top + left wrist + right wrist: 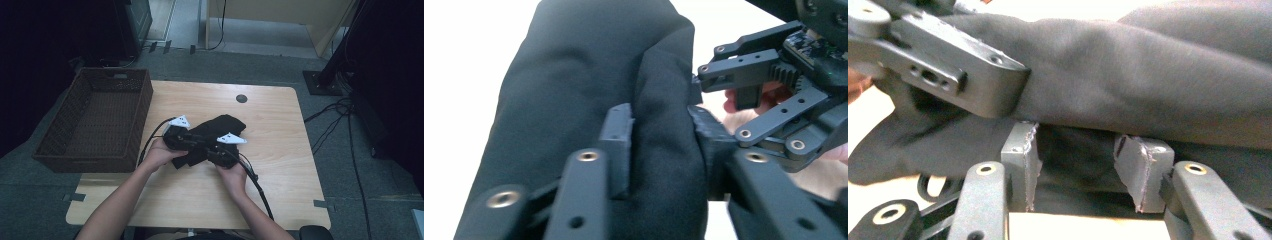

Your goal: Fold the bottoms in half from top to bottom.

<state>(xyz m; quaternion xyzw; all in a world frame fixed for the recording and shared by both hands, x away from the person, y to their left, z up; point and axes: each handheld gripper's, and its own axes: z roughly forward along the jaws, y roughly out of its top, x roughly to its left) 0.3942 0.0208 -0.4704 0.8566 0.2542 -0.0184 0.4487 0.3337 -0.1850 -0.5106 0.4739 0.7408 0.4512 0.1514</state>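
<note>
A black cloth (223, 125) lies crumpled on the wooden table (280, 165). Both hand-held grippers meet at its near left edge. My left gripper (194, 141) points right, and in the left gripper view (659, 140) a thick fold of the cloth (574, 85) sits between its parted pads. My right gripper (206, 151) points left toward it. In the right gripper view (1075, 170) the pads stand apart under the cloth (1148, 85), with fabric lying loose in the gap. One of the left gripper's fingers (973, 80) rests across the cloth just beyond.
A dark wicker basket (145, 100) stands at the table's left edge, with nothing in it. A round cable hole (241, 98) sits near the table's far edge. Cables trail from both grippers toward the person.
</note>
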